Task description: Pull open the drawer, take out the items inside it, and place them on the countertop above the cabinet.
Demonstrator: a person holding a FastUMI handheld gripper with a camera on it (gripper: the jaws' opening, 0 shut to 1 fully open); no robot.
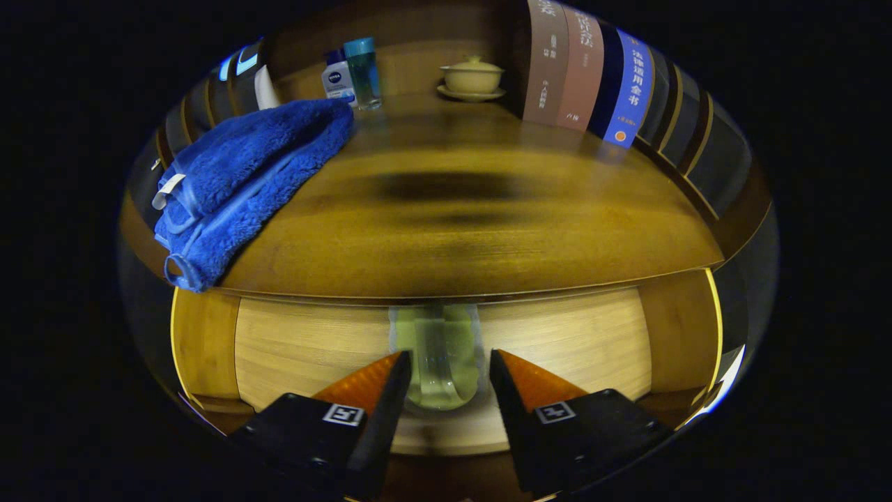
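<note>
A light wooden drawer front (571, 348) lies below the edge of the brown wooden countertop (474, 230). A translucent pale green handle (440, 355) hangs down the middle of the drawer front. My gripper (449, 362) is open, its two black fingers with orange sides standing either side of the handle's lower part. I cannot tell whether the fingertips touch the handle. The drawer looks closed, and its contents are hidden.
A folded blue towel (244, 181) lies on the countertop's left side, overhanging its front edge. At the back stand two bottles (352, 73) and a lidded cream cup on a saucer (472, 75). A row of upright books (592, 77) lines the right rear.
</note>
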